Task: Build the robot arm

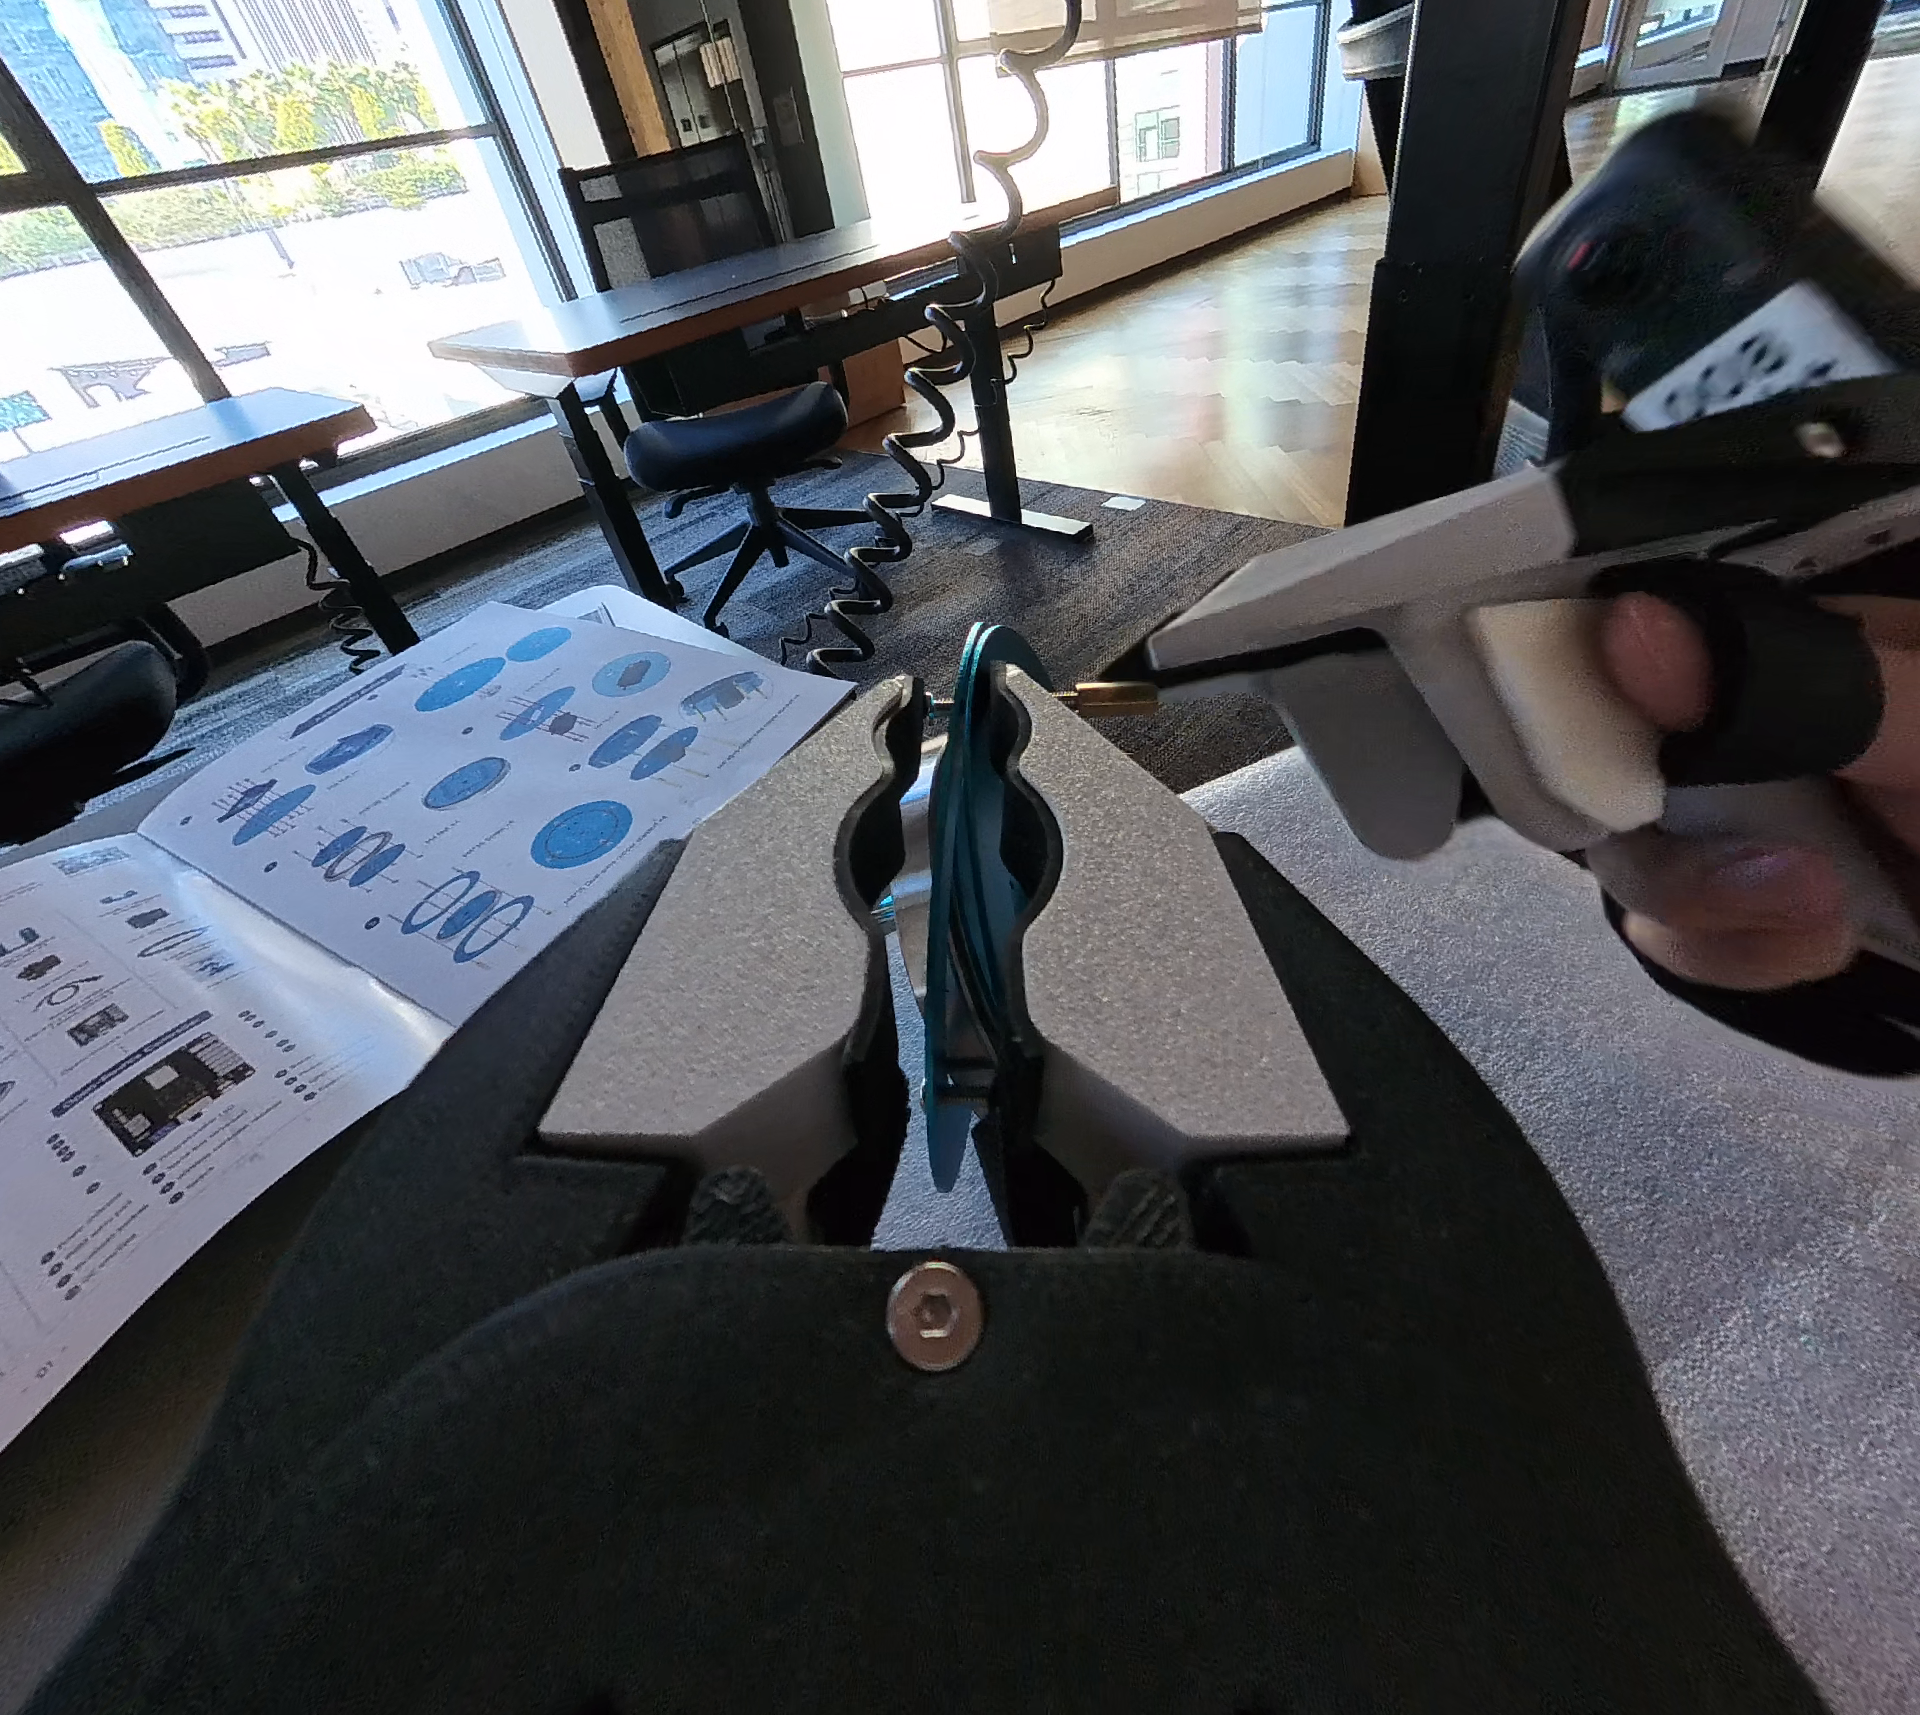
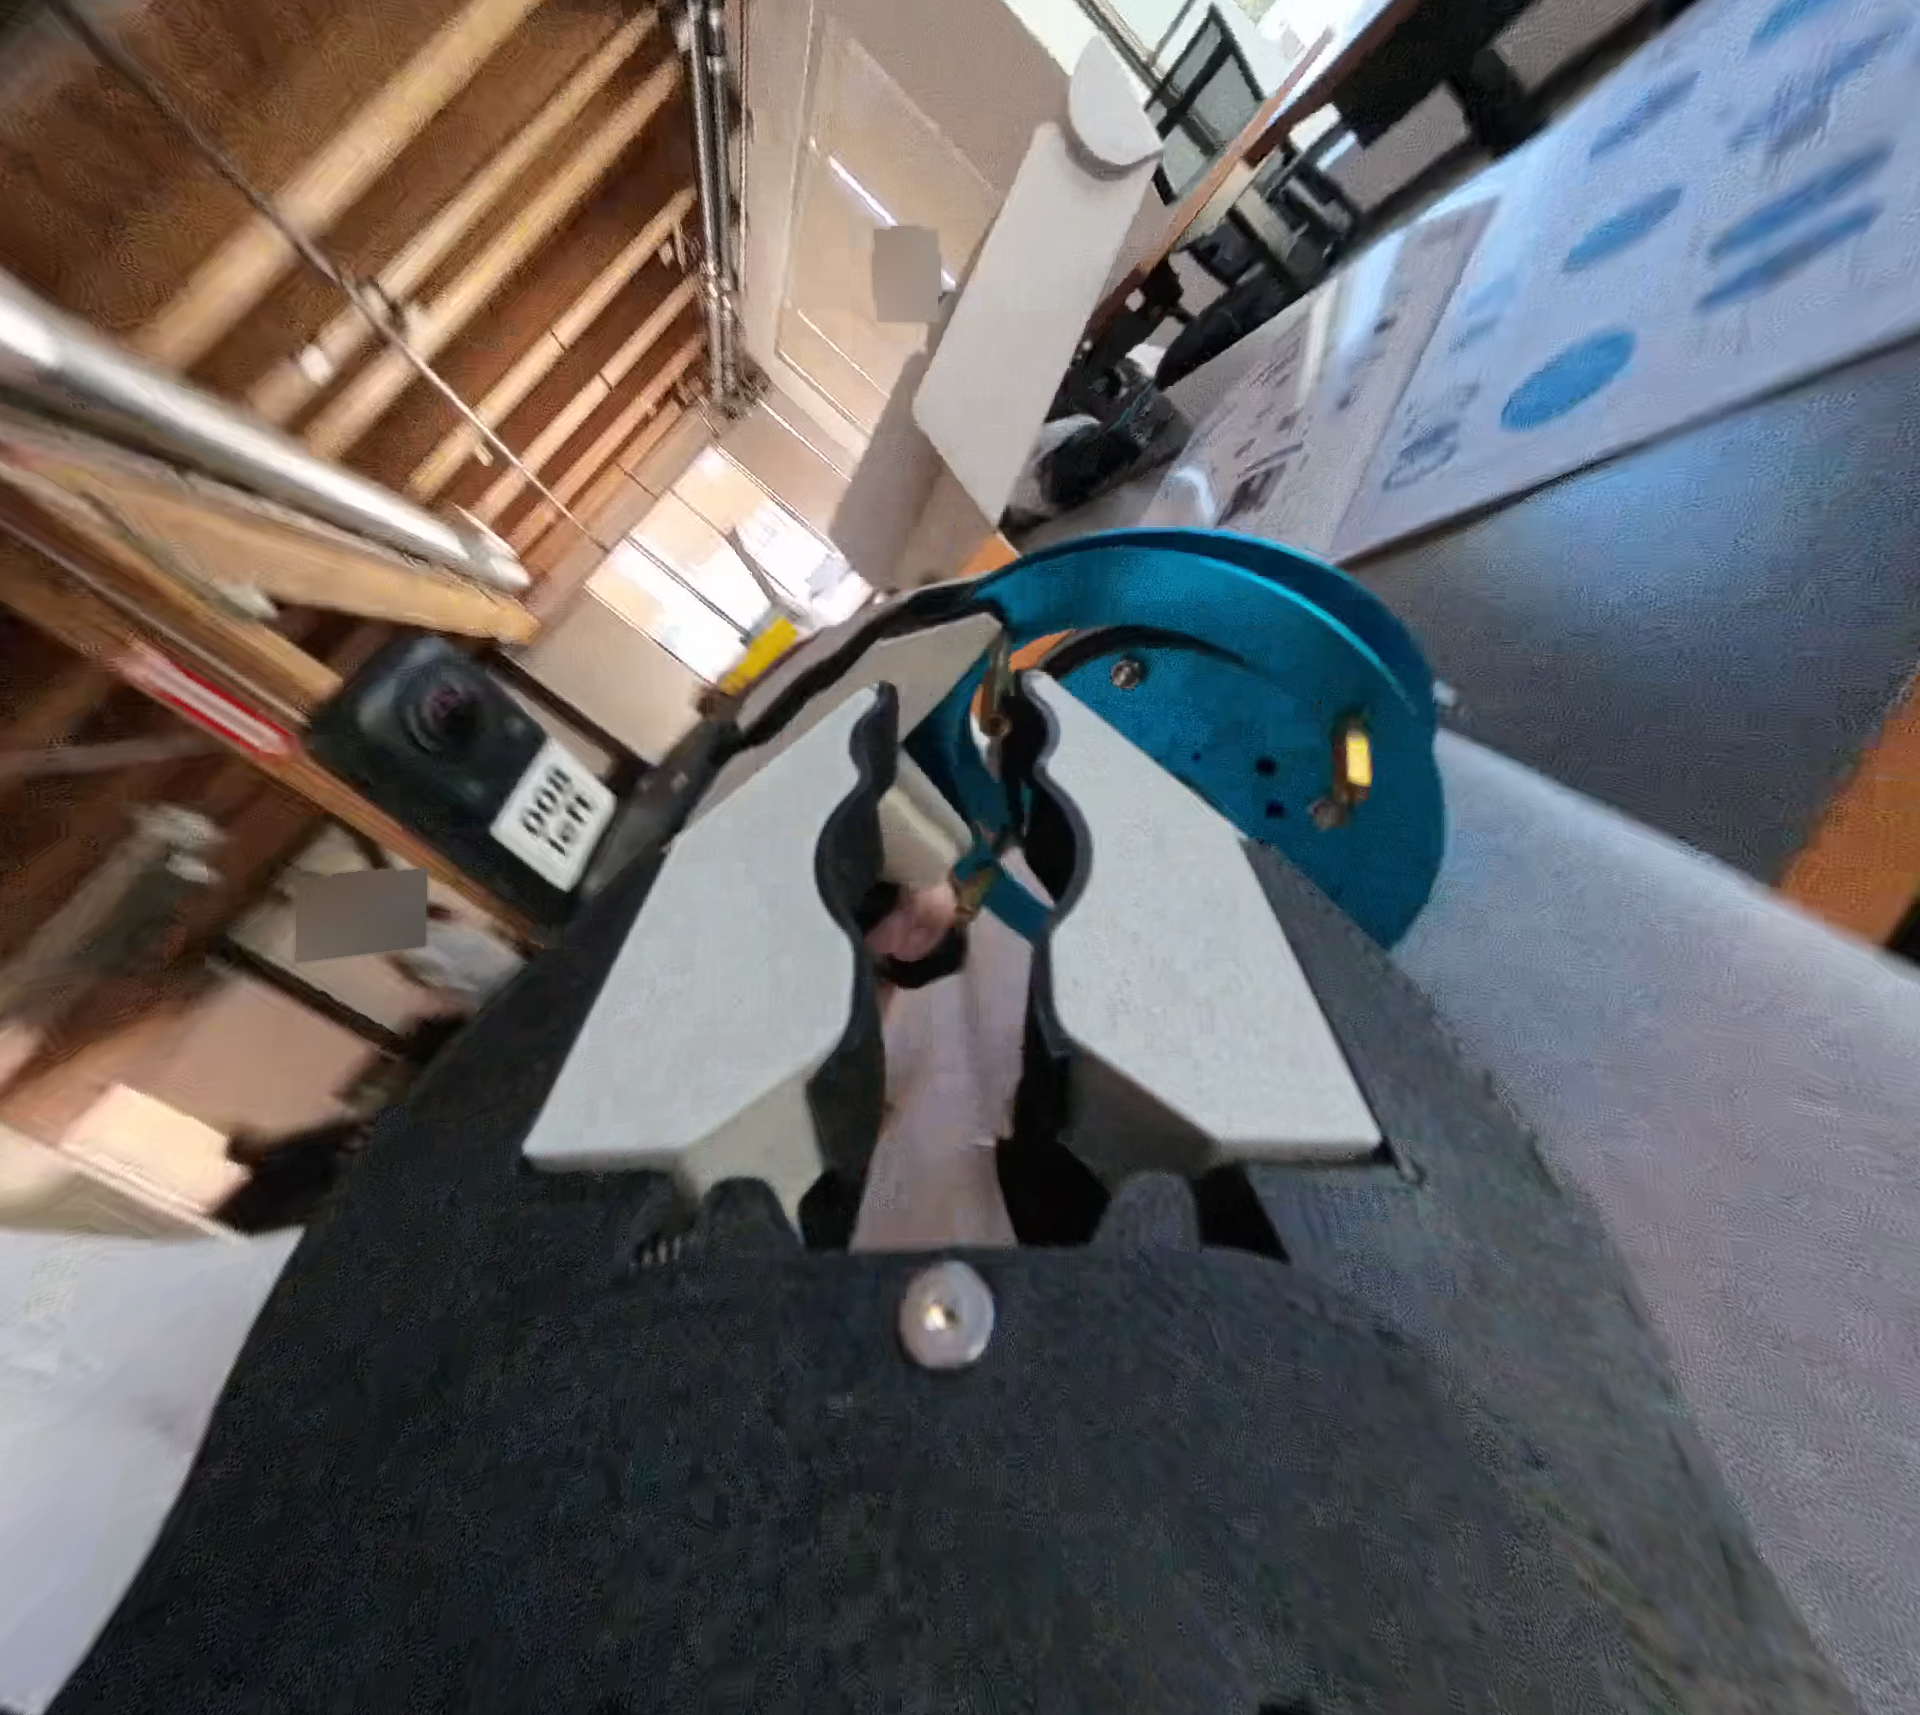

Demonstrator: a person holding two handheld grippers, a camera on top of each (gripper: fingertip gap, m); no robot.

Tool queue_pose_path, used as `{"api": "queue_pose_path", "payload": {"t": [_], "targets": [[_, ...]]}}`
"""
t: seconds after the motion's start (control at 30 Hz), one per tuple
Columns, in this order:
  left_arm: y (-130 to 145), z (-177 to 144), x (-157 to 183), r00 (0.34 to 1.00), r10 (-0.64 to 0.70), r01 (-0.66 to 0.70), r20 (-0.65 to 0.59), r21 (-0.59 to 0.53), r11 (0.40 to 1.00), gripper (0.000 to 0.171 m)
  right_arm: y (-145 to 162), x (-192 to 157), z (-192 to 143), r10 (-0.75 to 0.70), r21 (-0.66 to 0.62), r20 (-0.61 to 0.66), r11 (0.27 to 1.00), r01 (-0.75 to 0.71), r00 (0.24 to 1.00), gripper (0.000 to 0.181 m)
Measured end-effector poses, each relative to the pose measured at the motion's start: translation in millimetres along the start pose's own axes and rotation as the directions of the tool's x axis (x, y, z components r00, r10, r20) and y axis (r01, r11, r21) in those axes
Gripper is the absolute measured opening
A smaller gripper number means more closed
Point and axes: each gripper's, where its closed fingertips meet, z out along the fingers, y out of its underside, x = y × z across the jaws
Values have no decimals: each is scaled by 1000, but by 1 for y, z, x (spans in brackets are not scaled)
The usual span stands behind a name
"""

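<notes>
My left gripper (image 1: 961,699) is shut on a stack of thin blue round plates (image 1: 951,886), held upright and seen edge on. A thin screw end sticks out of the plates at the fingertips. My right gripper (image 1: 1153,673) comes in from the right, held by a hand, and is shut on a small brass standoff (image 1: 1112,697) that points at the plates' right face. In the right wrist view my right gripper (image 2: 956,694) has the standoff (image 2: 997,699) at its tips, against the blue plates (image 2: 1247,626). These carry another brass standoff (image 2: 1356,756).
An open instruction booklet (image 1: 416,834) with blue diagrams lies on the grey table mat (image 1: 1558,1146) to the left. Beyond are wooden desks (image 1: 665,315), a black stool (image 1: 738,439), a coiled cable (image 1: 914,460) and a black post (image 1: 1444,159).
</notes>
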Motion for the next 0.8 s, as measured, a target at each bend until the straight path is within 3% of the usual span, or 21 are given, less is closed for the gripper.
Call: {"api": "queue_pose_path", "payload": {"t": [0.07, 0.1, 0.17, 0.23, 0.3, 0.33, 0.37, 0.4, 0.43, 0.47, 0.5, 0.57, 0.63, 0.7, 0.8], "targets": [[0, 0, 0, 1000, -3, 3, -1, 0, 1000, 10, 3, 5, 1, -346, -103, -93, 936, 337, 934, 31], [0, 0, 0, 1000, -3, 3, -2, 0, 1000, 10, 6, 6, 2, -465, -168, -111, 880, 444, 879, 28], [0, 0, 0, 1000, 1, -1, -2, -1, 1000, 11, 5, 10, 2, -607, -245, -164, 788, 564, 777, 4], [0, 0, -1, 1000, -4, 4, 6, -2, 1000, 10, 4, 12, 3, -649, -273, -183, 755, 596, 738, 5], [0, 0, -2, 1000, -8, 8, 13, 0, 1000, 10, 4, 11, 5, -472, -204, -192, 877, 435, 861, 4], [0, 0, -2, 1000, -6, 6, 15, 2, 1000, 10, 4, 10, 5, -261, -140, -166, 961, 240, 951, 4], [0, 0, -2, 1000, -4, 4, 16, 4, 1000, 10, 5, 9, 5, 28, -67, -104, 997, -35, 994, 3], [0, 0, -2, 1000, -2, 2, 17, 3, 1000, 10, 4, 9, 4, 318, -2, -11, 948, -318, 948, 4], [0, 1, -1, 1000, 0, 0, 16, 2, 1000, 10, 4, 8, 3, 543, 24, 98, 836, -548, 834, 4], [0, 1, -1, 1000, 1, -1, 13, 2, 1000, 10, 4, 7, 2, 640, 34, 170, 756, -654, 749, 5], [0, 1, 0, 1000, 3, -3, 8, 4, 1000, 10, 5, 7, 2, 633, 50, 189, 757, -651, 750, 5], [0, 0, 1, 1000, 4, -4, 5, 3, 1000, 10, 6, 6, 0, 406, 56, 118, 909, -414, 906, 6], [0, 0, -1, 1000, 0, 0, 7, 2, 1000, 10, 7, 12, -1, 13, 10, -35, 1000, -13, 999, 22], [0, 0, -1, 1000, -7, 7, 4, 1, 1000, 10, 5, 16, -4, -349, -88, -161, 937, 338, 923, 27], [0, 0, 0, 1000, 1, -1, 5, -1, 1000, 10, 2, 8, -1, -657, -200, -208, 754, 626, 725, 18]]}}
